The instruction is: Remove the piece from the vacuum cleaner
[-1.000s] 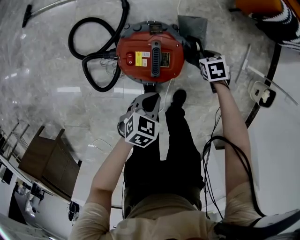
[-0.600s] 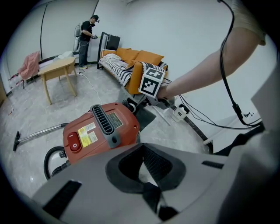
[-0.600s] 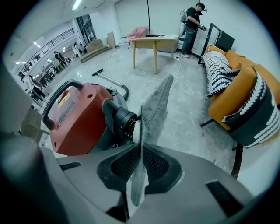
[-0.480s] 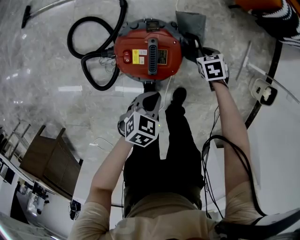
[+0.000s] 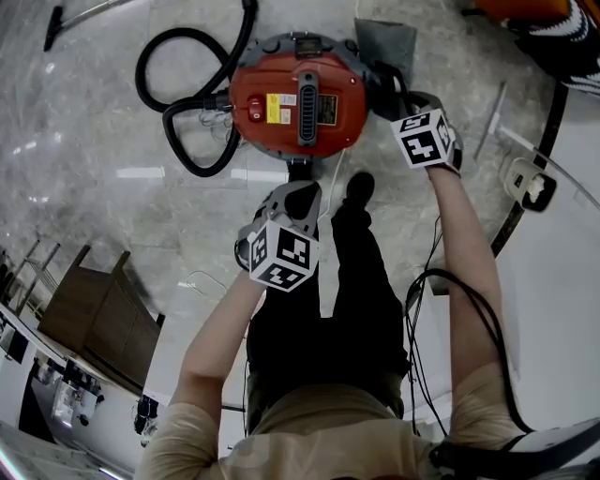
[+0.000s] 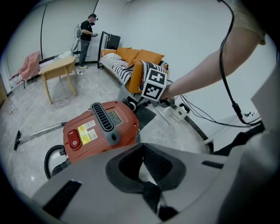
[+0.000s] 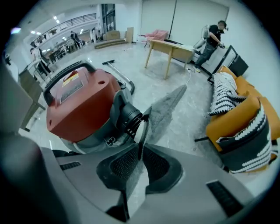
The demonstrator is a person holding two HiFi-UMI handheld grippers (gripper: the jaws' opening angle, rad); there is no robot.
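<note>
A red vacuum cleaner (image 5: 298,103) stands on the marble floor, its black hose (image 5: 178,122) coiled to the left. A grey fabric dust bag (image 5: 384,47) hangs from the black port (image 7: 129,118) on the vacuum's right side. My right gripper (image 5: 411,111) is beside that port, shut on the bag's thin flat collar (image 7: 141,131), with the grey fabric (image 7: 164,109) stretching away behind it. My left gripper (image 5: 298,186) hovers just off the vacuum's near edge, its jaws meeting at the tips (image 6: 140,145) with nothing between them.
A metal wand with floor nozzle (image 5: 56,28) lies at the far left. A white power block (image 5: 530,187) and cables lie on the right. An orange sofa (image 6: 140,61), a wooden table (image 6: 59,70) and a standing person (image 6: 87,35) are farther off. My shoe (image 5: 356,192) is near the vacuum.
The right gripper has rolled a little about its own axis, tilting its marker cube, while staying at the bag collar. The left gripper has not moved.
</note>
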